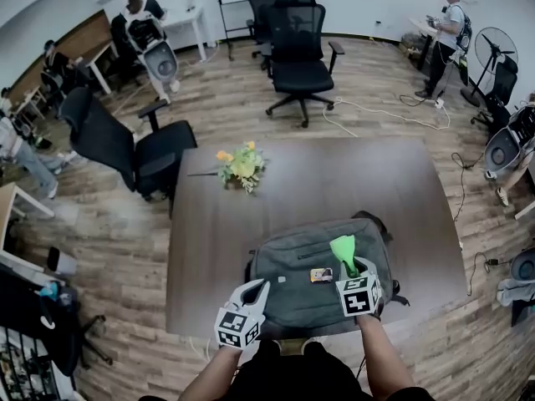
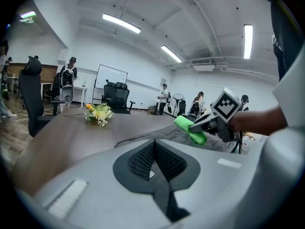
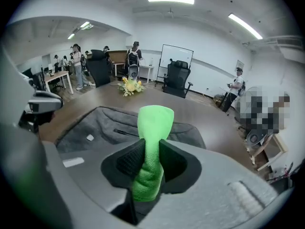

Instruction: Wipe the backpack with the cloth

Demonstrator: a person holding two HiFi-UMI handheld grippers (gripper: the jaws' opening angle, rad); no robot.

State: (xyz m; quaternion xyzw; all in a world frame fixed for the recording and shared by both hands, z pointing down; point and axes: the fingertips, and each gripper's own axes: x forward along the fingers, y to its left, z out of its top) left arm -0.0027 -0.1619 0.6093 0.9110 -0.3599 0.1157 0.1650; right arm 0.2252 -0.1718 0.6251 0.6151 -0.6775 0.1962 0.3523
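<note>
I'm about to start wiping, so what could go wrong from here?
The cloth is pinched as a narrow bunch in the right tongs, so it may slip out or wipe only a thin stripe. The left tongs are shut on nothing, so the backpack, lying near the front edge of the table, could slide when pushed.
</note>
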